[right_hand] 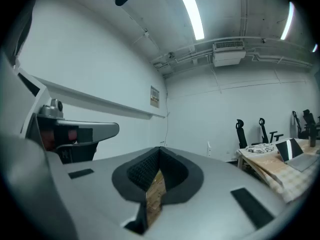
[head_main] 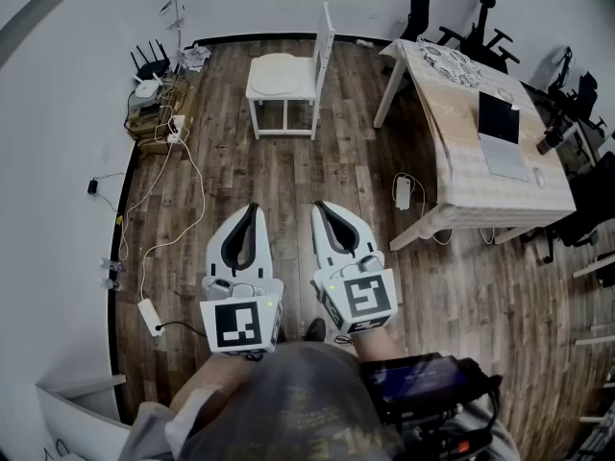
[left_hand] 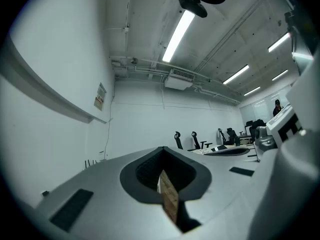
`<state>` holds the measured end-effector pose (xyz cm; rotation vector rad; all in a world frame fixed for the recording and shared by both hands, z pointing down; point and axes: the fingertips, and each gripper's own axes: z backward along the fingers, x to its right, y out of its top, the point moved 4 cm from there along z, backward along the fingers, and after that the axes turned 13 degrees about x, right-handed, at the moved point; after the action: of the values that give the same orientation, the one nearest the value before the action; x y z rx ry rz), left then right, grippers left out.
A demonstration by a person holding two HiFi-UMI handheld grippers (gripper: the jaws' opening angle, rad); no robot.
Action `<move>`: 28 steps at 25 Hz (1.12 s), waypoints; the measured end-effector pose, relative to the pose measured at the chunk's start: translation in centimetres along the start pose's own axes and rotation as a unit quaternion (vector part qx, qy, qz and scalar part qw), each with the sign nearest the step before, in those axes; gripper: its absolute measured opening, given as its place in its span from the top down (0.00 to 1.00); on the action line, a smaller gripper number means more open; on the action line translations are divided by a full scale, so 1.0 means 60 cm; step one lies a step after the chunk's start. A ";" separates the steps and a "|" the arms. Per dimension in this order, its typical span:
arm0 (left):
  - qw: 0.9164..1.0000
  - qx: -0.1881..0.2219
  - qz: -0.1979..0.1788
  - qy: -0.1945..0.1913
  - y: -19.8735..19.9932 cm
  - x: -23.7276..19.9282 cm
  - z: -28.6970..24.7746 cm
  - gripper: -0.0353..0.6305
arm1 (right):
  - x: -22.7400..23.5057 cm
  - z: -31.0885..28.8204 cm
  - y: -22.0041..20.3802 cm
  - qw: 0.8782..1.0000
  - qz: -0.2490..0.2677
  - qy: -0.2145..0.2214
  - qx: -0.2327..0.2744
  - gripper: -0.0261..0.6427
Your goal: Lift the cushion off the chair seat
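A white wooden chair [head_main: 288, 94] stands on the wooden floor in the upper middle of the head view. A round cream cushion [head_main: 276, 69] lies flat on its seat. My left gripper [head_main: 254, 207] and right gripper [head_main: 319, 206] are held side by side, level, well short of the chair, their tips pointing toward it. Both are shut, with nothing between the jaws. In the left gripper view the left gripper [left_hand: 163, 148] fills the lower picture with its jaws closed, and so does the right gripper [right_hand: 161, 148] in the right gripper view. The chair does not show in either.
A light wooden table [head_main: 480, 176] stands to the right with a laptop [head_main: 500, 128] on it. A white adapter [head_main: 404, 192] lies by its leg. Cables [head_main: 163, 209] and a router [head_main: 151, 65] run along the left wall. Black office chairs [head_main: 480, 27] stand at the back right.
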<state>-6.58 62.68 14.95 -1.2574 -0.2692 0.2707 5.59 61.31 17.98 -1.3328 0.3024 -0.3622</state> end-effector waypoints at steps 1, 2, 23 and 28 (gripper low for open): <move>1.000 -0.002 0.004 0.002 0.001 0.001 0.000 0.94 | 0.000 0.001 0.000 1.000 0.001 0.000 -0.001 0.95; 1.000 -0.003 0.006 0.003 0.001 0.002 0.000 0.94 | 0.000 0.001 0.000 1.000 0.001 0.001 -0.001 0.95; 0.999 -0.045 -0.015 -0.014 -0.029 0.112 -0.014 0.94 | 0.085 0.061 -0.034 0.999 -0.046 0.004 -0.018 0.95; 0.999 -0.050 -0.014 -0.015 -0.052 0.103 -0.038 0.94 | 0.103 0.041 -0.058 0.998 -0.058 -0.002 -0.028 0.95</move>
<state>0.14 61.89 17.61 -1.3487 -0.3287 0.2556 11.95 60.20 21.84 -1.4093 0.2345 -0.4509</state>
